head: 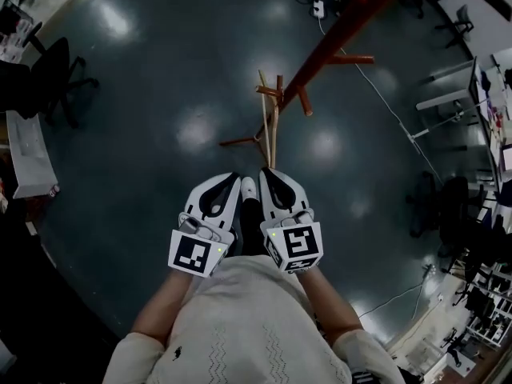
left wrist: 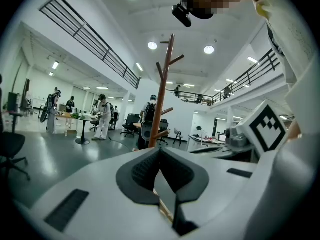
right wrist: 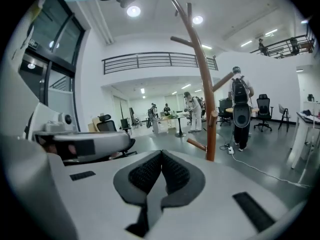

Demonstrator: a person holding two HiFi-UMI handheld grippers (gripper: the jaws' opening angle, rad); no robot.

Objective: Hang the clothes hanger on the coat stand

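Red-brown timber dominates the head view: the coat stand [head: 336,42] rises off the dark glossy floor [head: 144,94] with its pegs fanned out. Below it the left gripper [head: 234,178] and right gripper [head: 266,174] sit side by side. The pale clothes hanger [head: 265,122] runs edge-on from their tips up towards the stand's lower pegs, and whether it touches a peg I can't tell.

Over to the left gripper view. The jaws are pressed together at the tips, with a sliver of pale clothes hanger wood [left wrist: 164,207] caught in the slot behind the pads. The coat stand [left wrist: 162,94] is dead ahead.

Right gripper view now. These jaws are closed too, pads meeting, nothing between them. The coat stand [right wrist: 204,94] stands just right of centre, with a person with a backpack [right wrist: 241,109] beyond it.
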